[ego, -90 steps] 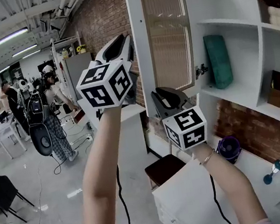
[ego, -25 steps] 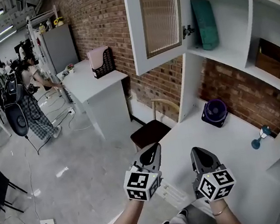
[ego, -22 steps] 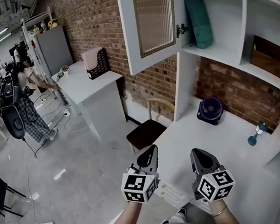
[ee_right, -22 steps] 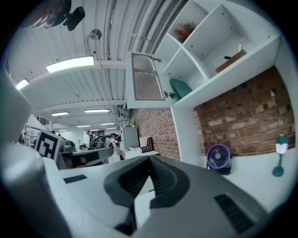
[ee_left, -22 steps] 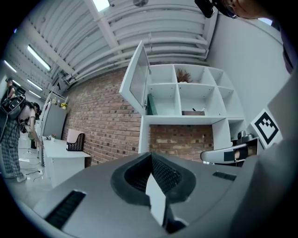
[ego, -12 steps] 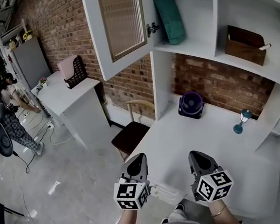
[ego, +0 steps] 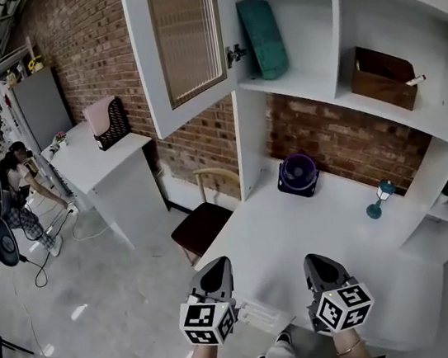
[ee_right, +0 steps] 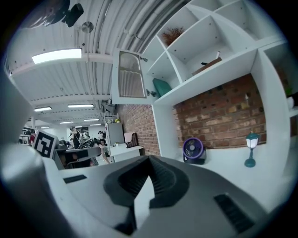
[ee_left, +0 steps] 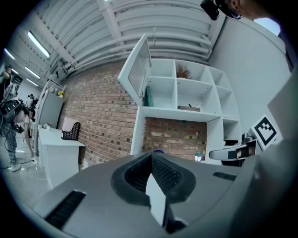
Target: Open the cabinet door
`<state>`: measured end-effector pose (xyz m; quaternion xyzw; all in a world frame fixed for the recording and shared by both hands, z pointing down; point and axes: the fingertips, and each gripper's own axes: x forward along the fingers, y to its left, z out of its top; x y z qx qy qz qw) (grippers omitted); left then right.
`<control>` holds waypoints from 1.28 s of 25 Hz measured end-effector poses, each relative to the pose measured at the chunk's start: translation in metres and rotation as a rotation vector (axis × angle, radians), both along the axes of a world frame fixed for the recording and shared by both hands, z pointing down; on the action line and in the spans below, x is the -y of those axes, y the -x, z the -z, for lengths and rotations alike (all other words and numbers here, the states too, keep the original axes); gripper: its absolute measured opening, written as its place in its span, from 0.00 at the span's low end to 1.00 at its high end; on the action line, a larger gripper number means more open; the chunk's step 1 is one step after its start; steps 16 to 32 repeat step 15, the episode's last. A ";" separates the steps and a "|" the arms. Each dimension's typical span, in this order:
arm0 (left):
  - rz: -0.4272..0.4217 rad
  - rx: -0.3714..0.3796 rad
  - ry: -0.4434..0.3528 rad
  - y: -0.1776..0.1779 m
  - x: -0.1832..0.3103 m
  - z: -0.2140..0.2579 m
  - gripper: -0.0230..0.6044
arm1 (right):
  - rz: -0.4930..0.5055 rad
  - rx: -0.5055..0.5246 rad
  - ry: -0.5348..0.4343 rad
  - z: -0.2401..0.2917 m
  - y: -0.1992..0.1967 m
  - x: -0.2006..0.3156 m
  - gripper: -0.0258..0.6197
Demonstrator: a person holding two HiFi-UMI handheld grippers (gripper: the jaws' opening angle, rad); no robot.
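The white cabinet door (ego: 180, 43) with its ribbed glass pane stands swung wide open to the left of the shelf unit, also seen as the cabinet door (ee_left: 136, 69) and the cabinet door (ee_right: 130, 77). Behind it a teal cushion (ego: 262, 37) leans in the open compartment. My left gripper (ego: 215, 269) and right gripper (ego: 314, 261) hang low over the near edge of the white desk (ego: 315, 227), side by side, far below the door. Both are shut with nothing between the jaws, which meet in the left gripper (ee_left: 151, 160) view and the right gripper (ee_right: 148, 163) view.
A purple fan (ego: 298, 175) and a small teal lamp (ego: 375, 199) stand at the back of the desk. A wooden box (ego: 382, 78) sits on a shelf. A chair (ego: 202, 219) stands left of the desk; a second white desk (ego: 99, 155) and people (ego: 16, 184) are farther left.
Both grippers came down from beside the door to low over the desk's near edge. The door stays open. The view has swung right and the grippers sank slightly further.
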<state>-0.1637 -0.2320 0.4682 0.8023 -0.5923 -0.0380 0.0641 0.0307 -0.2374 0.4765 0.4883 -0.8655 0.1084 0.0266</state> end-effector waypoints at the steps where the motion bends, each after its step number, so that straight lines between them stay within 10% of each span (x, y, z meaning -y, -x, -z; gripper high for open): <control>1: 0.000 0.000 0.001 0.000 0.000 0.000 0.04 | -0.002 0.001 0.000 0.001 -0.001 0.001 0.04; 32: -0.008 -0.010 0.009 0.004 0.003 -0.001 0.04 | 0.003 -0.010 0.010 -0.001 0.003 0.001 0.04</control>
